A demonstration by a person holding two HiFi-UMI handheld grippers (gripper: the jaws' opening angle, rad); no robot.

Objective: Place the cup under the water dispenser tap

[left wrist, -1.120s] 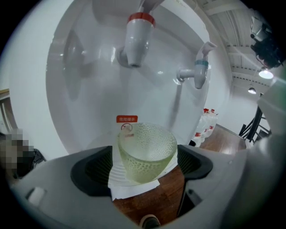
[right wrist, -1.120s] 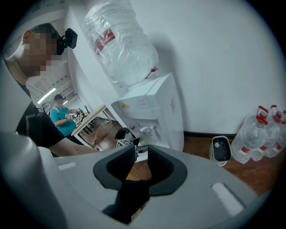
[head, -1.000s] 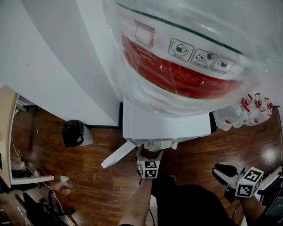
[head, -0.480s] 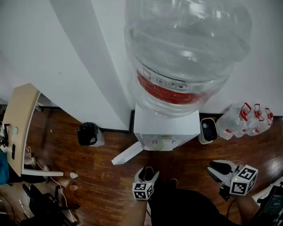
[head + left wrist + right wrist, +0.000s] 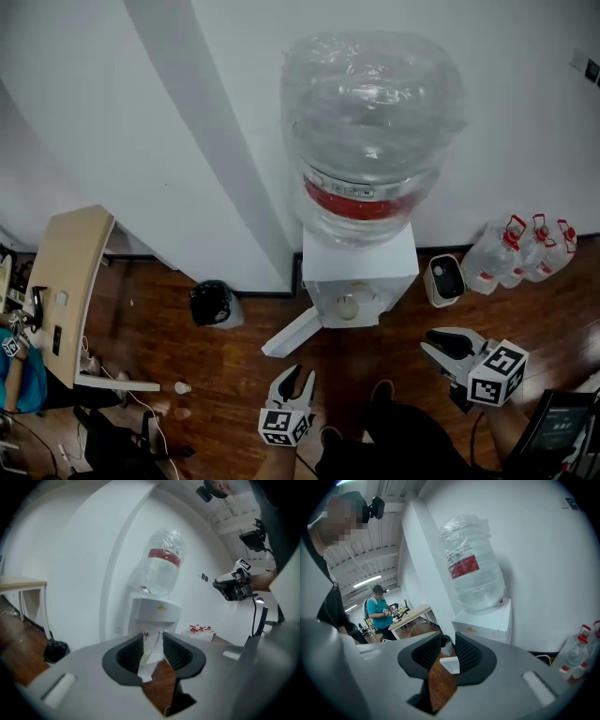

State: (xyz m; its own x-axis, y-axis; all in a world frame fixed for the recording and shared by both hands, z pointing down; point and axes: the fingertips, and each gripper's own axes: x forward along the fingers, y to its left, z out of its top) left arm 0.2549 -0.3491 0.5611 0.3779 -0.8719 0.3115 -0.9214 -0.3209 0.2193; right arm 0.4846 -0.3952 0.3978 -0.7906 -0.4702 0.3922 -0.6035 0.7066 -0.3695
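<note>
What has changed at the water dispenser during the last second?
The left gripper has left the cup standing in the water dispenser and drawn back from it; its jaws are closing, nothing between them. The cup stays put; the right gripper remains off to the side, empty.

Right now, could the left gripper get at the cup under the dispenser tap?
Probably yes. The left gripper points toward the cup in the recess of the water dispenser, with only bare floor between; the white panel lies aside. Its empty jaws are closing.
</note>
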